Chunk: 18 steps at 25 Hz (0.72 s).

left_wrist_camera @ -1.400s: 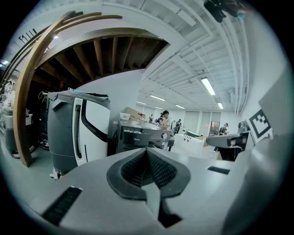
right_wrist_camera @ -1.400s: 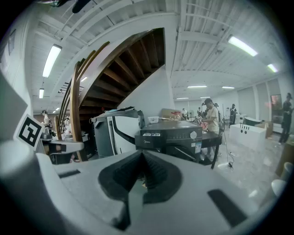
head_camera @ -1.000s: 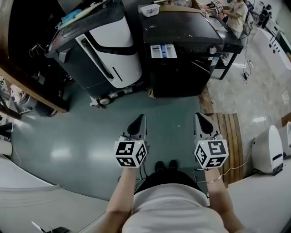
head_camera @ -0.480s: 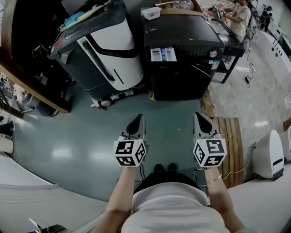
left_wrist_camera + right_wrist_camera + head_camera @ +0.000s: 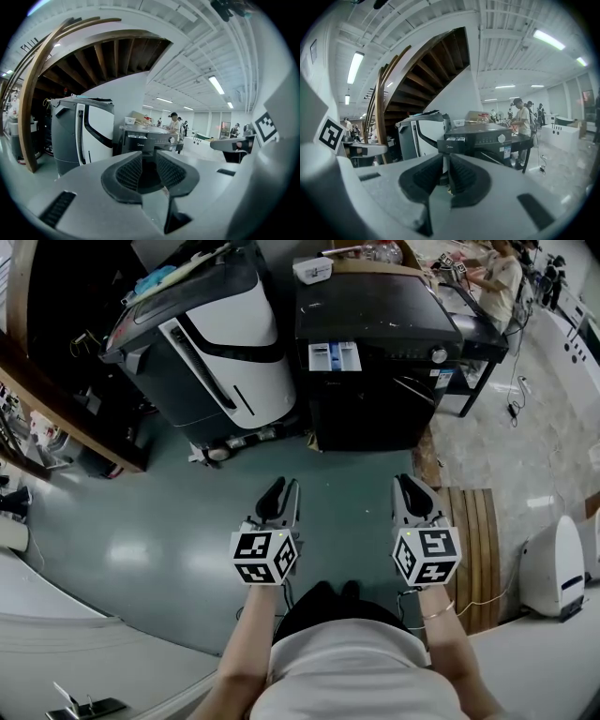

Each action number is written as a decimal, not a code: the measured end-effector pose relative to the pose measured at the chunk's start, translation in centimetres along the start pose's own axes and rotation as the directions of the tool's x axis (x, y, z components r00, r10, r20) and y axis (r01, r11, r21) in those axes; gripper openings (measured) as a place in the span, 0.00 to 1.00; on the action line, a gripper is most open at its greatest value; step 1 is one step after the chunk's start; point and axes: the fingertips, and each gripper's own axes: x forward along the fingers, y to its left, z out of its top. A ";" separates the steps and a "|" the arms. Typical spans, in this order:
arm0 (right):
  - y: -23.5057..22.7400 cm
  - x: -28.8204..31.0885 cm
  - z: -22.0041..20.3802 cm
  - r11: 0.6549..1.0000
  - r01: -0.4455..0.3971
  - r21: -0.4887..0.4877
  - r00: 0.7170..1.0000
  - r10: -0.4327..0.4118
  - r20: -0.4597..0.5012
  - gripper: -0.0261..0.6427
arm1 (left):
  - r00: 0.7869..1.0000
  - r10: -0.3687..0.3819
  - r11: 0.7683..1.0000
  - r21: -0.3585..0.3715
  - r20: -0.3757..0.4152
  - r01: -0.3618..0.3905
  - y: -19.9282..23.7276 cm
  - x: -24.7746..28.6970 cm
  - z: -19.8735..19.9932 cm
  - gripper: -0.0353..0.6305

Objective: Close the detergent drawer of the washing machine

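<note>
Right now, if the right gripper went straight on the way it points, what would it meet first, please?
Probably the open detergent drawer of the black washing machine; nothing stands in between, though depth is hard to judge.

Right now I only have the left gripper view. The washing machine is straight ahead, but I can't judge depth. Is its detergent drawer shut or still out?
Observer: Still out. The head view shows the drawer pulled forward from the washing machine, its compartments visible from above.
Operator: Is the right gripper carrying anything?
Observer: No. In the right gripper view the right gripper has its fingers together with nothing between them.
Operator: Is anything touching the drawer?
Observer: No. The head view shows the person standing back, with a stretch of floor between them and the machine.
</note>
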 end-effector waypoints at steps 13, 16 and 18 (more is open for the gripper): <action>-1.4 2.2 -0.5 0.999 -0.031 0.038 0.999 0.032 -0.034 0.16 | 0.999 0.024 1.000 0.014 -0.024 -0.024 0.1 2.1 -0.2 0.23; -1.5 3.5 -0.6 0.998 -0.029 0.047 0.999 0.031 -0.042 0.17 | 0.999 0.019 1.000 0.016 -0.031 -0.018 0.7 3.4 -0.2 0.23; -1.7 4.6 -0.5 0.998 -0.025 0.053 0.998 0.027 -0.049 0.17 | 0.999 0.016 1.000 0.012 -0.038 -0.015 1.2 4.4 -0.2 0.23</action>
